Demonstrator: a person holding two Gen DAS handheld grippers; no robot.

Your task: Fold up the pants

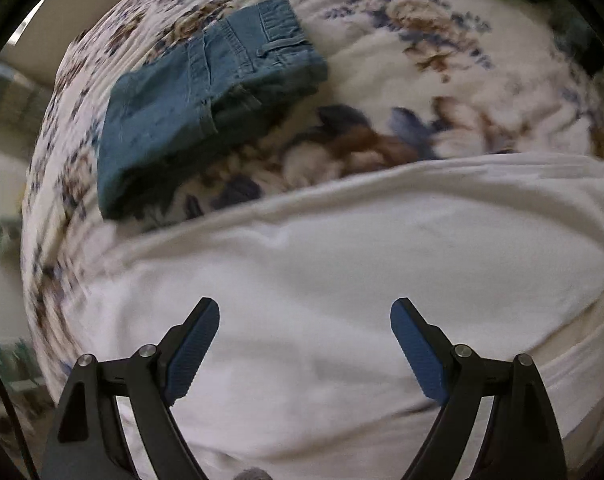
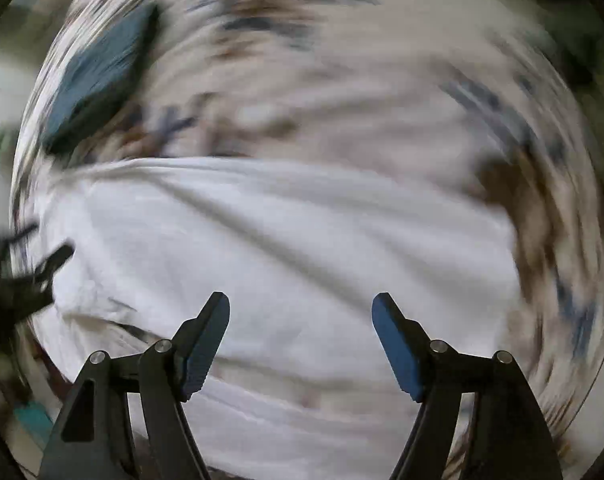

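White pants (image 1: 341, 264) lie spread on a floral bedspread (image 1: 441, 64), filling the lower half of the left wrist view. They also show in the right wrist view (image 2: 282, 240), which is heavily motion-blurred. My left gripper (image 1: 305, 308) is open and empty, just above the white cloth. My right gripper (image 2: 300, 304) is open and empty over the white cloth too. The left gripper shows as a dark blur at the left edge of the right wrist view (image 2: 30, 276).
Folded blue denim shorts (image 1: 190, 96) lie on the bedspread at the back left, also blurred in the right wrist view (image 2: 98, 68). The bed's left edge drops away to the floor (image 1: 2, 184).
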